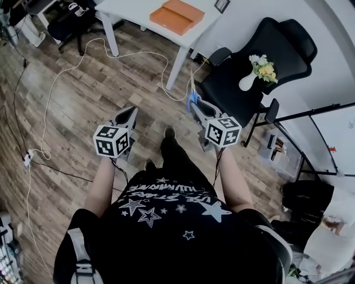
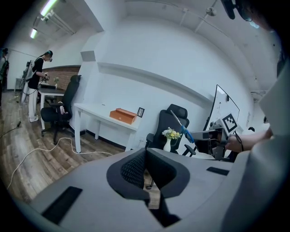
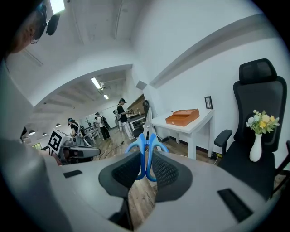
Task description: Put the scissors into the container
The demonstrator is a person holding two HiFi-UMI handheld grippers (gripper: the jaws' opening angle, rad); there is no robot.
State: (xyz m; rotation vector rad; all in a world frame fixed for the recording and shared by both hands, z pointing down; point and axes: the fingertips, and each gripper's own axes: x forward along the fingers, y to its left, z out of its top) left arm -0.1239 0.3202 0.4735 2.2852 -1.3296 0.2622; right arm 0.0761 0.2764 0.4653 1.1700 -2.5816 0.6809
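Blue-handled scissors (image 3: 146,152) are clamped by the handles in my right gripper (image 3: 146,168), with the blades pointing forward past the jaws. In the head view the scissors (image 1: 192,95) stick out ahead of the right gripper (image 1: 199,108), held at waist height over the wooden floor. My left gripper (image 1: 128,116) is level with it to the left. Its jaws (image 2: 145,156) are shut, pads touching, with nothing between them. An orange box (image 1: 177,15) lies on a white table ahead. I see no other container.
A black office chair (image 1: 249,72) stands just ahead on the right, with a white vase of flowers (image 1: 248,81) on its seat. A white cable (image 1: 83,61) snakes across the floor. The white table (image 1: 138,8) is at the top. People stand far off (image 3: 121,118).
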